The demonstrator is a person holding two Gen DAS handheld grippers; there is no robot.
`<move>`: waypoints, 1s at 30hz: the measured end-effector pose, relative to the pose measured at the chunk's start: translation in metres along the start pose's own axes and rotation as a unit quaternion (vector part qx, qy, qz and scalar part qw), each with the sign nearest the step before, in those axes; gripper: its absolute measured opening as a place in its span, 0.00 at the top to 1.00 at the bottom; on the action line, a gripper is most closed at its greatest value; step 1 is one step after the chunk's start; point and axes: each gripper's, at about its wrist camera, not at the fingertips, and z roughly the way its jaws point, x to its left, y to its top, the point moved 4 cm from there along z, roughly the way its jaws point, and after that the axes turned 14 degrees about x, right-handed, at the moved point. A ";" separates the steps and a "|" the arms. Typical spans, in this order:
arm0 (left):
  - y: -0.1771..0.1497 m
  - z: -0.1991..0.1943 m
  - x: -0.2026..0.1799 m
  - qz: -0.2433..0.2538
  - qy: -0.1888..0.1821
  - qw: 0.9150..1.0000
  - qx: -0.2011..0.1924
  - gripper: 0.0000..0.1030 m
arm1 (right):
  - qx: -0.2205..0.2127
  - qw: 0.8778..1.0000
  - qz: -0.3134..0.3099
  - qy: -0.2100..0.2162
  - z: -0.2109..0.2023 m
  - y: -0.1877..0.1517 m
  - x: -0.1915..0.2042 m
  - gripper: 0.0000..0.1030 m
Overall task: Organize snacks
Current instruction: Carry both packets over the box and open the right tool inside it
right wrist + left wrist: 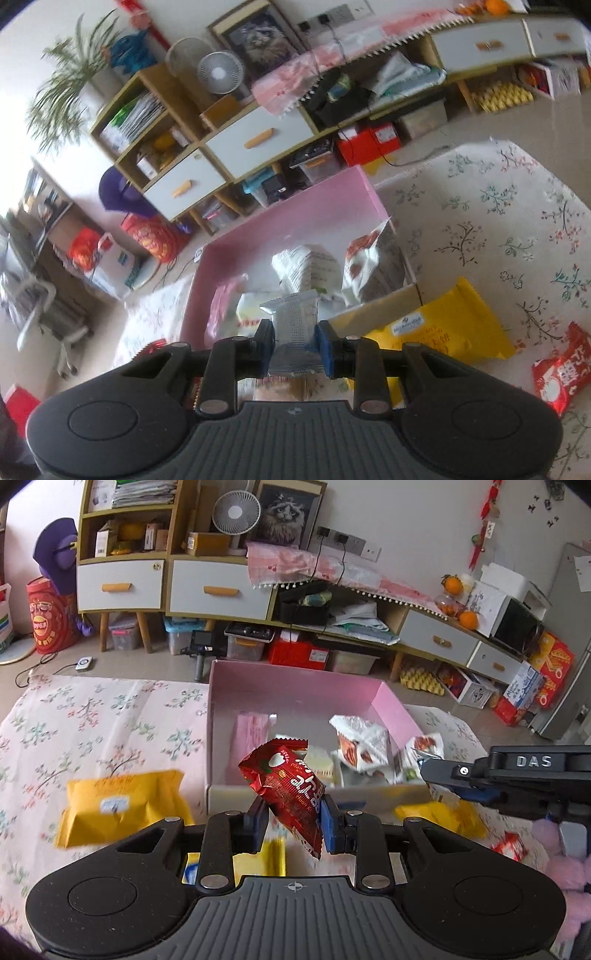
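Now left gripper (294, 814) jaws clamp a red packet (291, 786) tilted up-left; right gripper (294, 341) jaws pinch an upright silver sachet (295, 325).

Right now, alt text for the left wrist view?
The left gripper has its jaws shut on a red snack packet, in front of an open pink box holding several snacks. A yellow packet lies on the floral cloth.
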 end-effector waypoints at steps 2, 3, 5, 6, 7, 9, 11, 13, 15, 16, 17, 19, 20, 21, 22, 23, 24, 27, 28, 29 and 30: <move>0.010 0.009 -0.001 -0.004 -0.001 1.000 0.003 0.74 | 0.002 1.000 0.007 0.008 0.003 0.008 0.000 0.89; 0.014 0.013 -0.002 -0.004 -0.001 1.000 0.005 0.74 | 0.003 1.000 0.008 0.010 0.006 0.011 0.000 0.89; 0.021 0.023 -0.003 -0.003 0.002 1.000 0.011 0.74 | 0.008 1.000 0.009 0.015 0.013 0.015 -0.002 0.89; 0.024 0.029 -0.003 -0.002 0.005 1.000 0.015 0.74 | 0.014 1.000 0.012 0.018 0.018 0.016 -0.003 0.89; 0.027 0.035 -0.003 -0.003 0.007 1.000 0.019 0.74 | 0.017 1.000 0.014 0.021 0.022 0.016 -0.005 0.89; 0.033 0.047 -0.002 -0.008 0.008 1.000 0.026 0.74 | 0.024 0.999 0.016 0.022 0.031 0.017 -0.007 0.89; 0.037 0.058 0.000 -0.013 0.010 0.999 0.033 0.74 | 0.026 0.999 0.012 0.019 0.038 0.019 -0.009 0.89; 0.041 0.068 0.002 -0.015 0.014 0.999 0.037 0.74 | 0.024 1.000 0.005 0.014 0.042 0.023 -0.009 0.89; 0.044 0.076 0.003 -0.017 0.017 0.999 0.040 0.78 | 0.019 1.000 -0.010 -0.004 0.046 0.028 -0.008 0.89; 0.047 0.080 0.003 -0.017 0.018 0.999 0.039 0.78 | 0.015 1.000 -0.015 -0.005 0.048 0.031 -0.007 0.89; 0.050 0.083 0.004 -0.017 0.019 0.999 0.037 0.78 | 0.013 1.000 -0.015 -0.004 0.049 0.032 -0.009 0.89; 0.055 0.089 0.005 -0.019 0.019 0.999 0.036 0.78 | 0.010 1.000 -0.009 -0.004 0.053 0.036 -0.012 0.89; 0.058 0.092 0.005 -0.019 0.021 0.999 0.035 0.78 | 0.006 1.000 -0.010 -0.003 0.054 0.037 -0.013 0.89; 0.061 0.095 0.006 -0.020 0.024 0.999 0.034 0.78 | 0.002 1.000 -0.012 -0.002 0.055 0.039 -0.013 0.89; 0.063 0.098 0.006 -0.021 0.025 0.999 0.033 0.78 | -0.001 1.000 -0.013 -0.002 0.056 0.040 -0.013 0.89; 0.066 0.100 0.007 -0.022 0.025 0.999 0.030 0.78 | -0.006 1.000 -0.015 -0.001 0.057 0.041 -0.013 0.89; 0.068 0.102 0.006 -0.022 0.025 0.999 0.027 0.78 | -0.009 1.000 -0.018 -0.002 0.058 0.042 -0.013 0.89; 0.074 0.107 0.006 -0.022 0.028 0.999 0.023 0.77 | -0.016 0.999 -0.030 -0.007 0.061 0.044 -0.012 0.88; 0.075 0.108 0.007 -0.024 0.028 0.999 0.023 0.77 | -0.015 0.999 -0.034 -0.009 0.061 0.044 -0.011 0.86; 0.076 0.108 0.008 -0.025 0.025 0.999 0.023 0.77 | -0.013 0.999 -0.035 -0.010 0.062 0.044 -0.011 0.85; 0.075 0.108 0.009 -0.027 0.022 0.999 0.023 0.77 | -0.012 0.999 -0.036 -0.011 0.062 0.044 -0.010 0.83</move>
